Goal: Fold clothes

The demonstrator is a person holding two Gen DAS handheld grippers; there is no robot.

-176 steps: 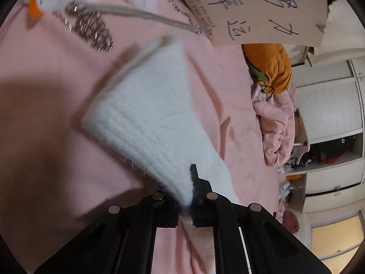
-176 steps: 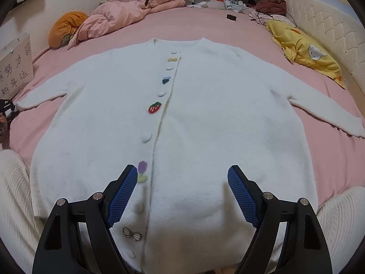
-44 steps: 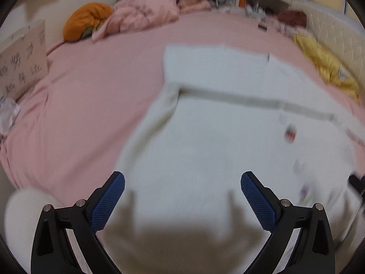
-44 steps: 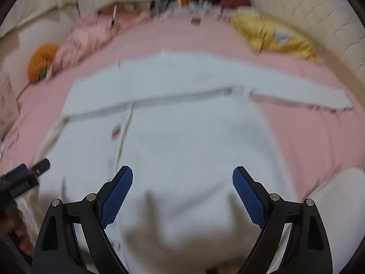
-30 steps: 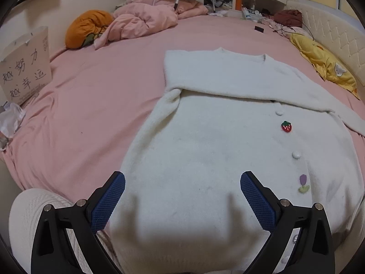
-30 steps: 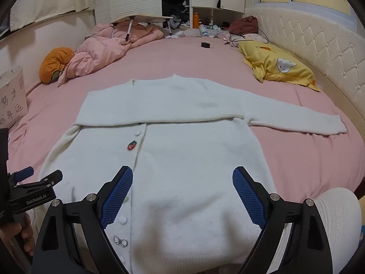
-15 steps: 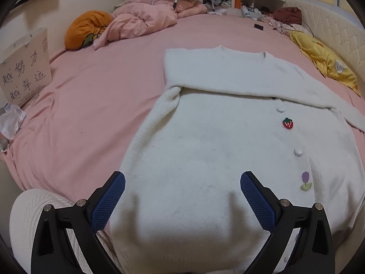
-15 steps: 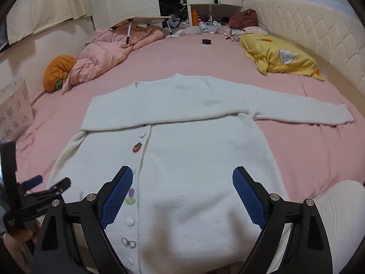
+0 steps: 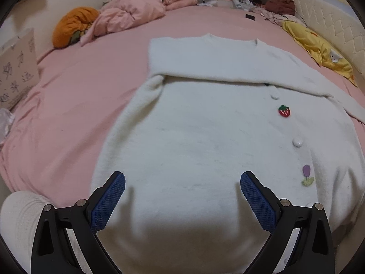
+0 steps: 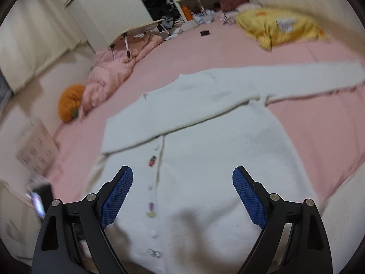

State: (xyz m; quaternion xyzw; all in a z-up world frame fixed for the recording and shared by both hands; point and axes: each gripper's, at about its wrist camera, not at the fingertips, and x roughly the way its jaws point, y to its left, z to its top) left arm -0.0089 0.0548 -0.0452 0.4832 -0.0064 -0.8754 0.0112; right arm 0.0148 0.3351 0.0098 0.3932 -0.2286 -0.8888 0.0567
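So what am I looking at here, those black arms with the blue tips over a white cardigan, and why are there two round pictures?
There is no robot. A person holds a hand-held gripper in each hand, and each one carries a wide-angle camera looking along its two fingers. One picture comes from the left gripper, the other from the right gripper. The blue ribbed fingers of both stand wide apart, holding nothing. Below them a fluffy white knitted cardigan lies on a pink bedsheet. One sleeve is folded across its chest, the other sleeve lies stretched out to the side. A small red strawberry button decorates the front.
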